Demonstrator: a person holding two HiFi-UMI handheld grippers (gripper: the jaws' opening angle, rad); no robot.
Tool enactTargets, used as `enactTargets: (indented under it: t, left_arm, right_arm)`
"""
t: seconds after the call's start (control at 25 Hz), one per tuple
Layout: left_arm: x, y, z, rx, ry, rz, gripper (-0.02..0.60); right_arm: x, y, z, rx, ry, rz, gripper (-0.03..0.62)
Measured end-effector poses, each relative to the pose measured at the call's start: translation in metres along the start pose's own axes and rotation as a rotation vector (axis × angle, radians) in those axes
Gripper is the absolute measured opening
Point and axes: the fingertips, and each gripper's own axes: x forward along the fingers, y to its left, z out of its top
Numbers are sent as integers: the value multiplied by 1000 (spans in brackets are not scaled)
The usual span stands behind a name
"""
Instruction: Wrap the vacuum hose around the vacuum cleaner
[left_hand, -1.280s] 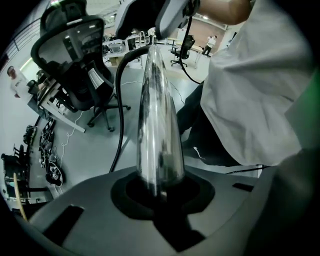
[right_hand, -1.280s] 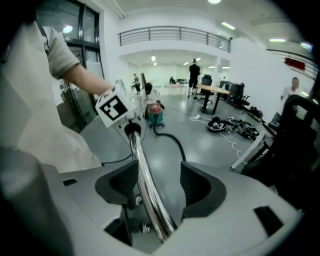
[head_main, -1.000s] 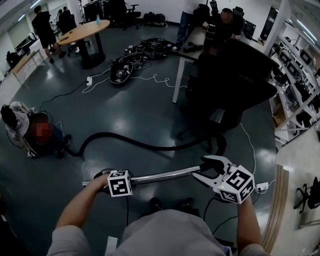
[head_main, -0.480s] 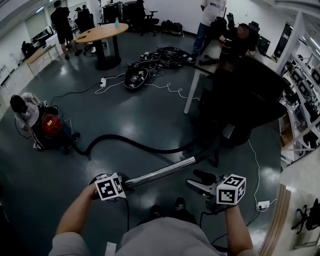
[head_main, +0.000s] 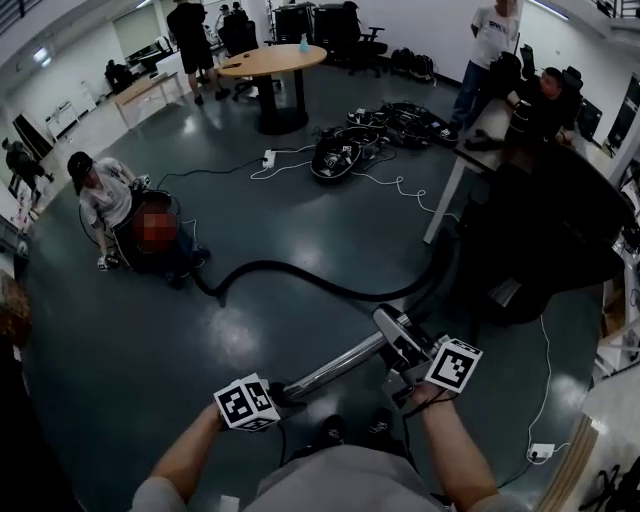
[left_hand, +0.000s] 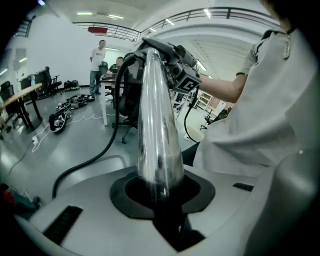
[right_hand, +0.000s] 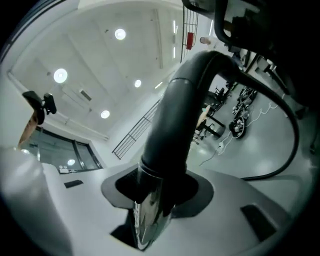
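My left gripper (head_main: 280, 392) is shut on the lower end of the chrome vacuum wand (head_main: 335, 365), which slants up to the right. In the left gripper view the wand (left_hand: 155, 125) runs straight out of that gripper (left_hand: 160, 195). My right gripper (head_main: 392, 338) has just been closing and is shut on the wand's far end, where the black hose (head_main: 300, 275) joins it. The right gripper view shows chrome tube (right_hand: 147, 220) and hose cuff (right_hand: 180, 110) filling the gripper (right_hand: 155, 200). The hose snakes across the floor to the vacuum cleaner (head_main: 165, 258) at left.
A person (head_main: 100, 195) crouches beside the vacuum cleaner. A black office chair (head_main: 560, 240) and a white desk leg (head_main: 445, 205) stand close on the right. Cables and gear (head_main: 370, 140) lie on the floor beyond; a round table (head_main: 275, 62) and standing people are further back.
My right gripper swung from beside the wand onto its far end, rolled over and closed round it. The left gripper rose slightly and rolled. The wand now slants more steeply.
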Motion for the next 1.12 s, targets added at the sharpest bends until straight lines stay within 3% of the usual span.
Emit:
enactTargets:
  t: [0.04,0.12,0.28,0.4,0.52,0.56,0.88,1.0,1.12]
  left_arm:
    - [4,-2,0,-26,-25,-1,97]
    - [13,-2,1,-59,-56,33,97]
    - [33,17,3,-29,-61,212,97]
    - [42,22,1,-9,-50,304,101]
    - [43,19,-6,-25,-32,332,245]
    - [41,18,-10,-44,-31,336,261]
    - [12,7,-43,-187,-16,415,262]
    - [-7,9,-29,-205,-68,474,261]
    - [-26,11,6,-166,-134,516,259]
  right_arm:
    - [5,-1,1,8,-2,-6,143]
    - [15,1,2,5,4,2,133]
    - [32,1,10,-25,13,1,124]
    - [40,3,12,-50,34,11,123]
    - [47,5,20,-101,58,8,123]
    - [49,5,21,-117,67,5,123]
    - [66,-8,10,-308,175,-54,121]
    - [69,-3,-8,-380,246,-45,120]
    - [68,-3,-24,-450,327,-35,120]
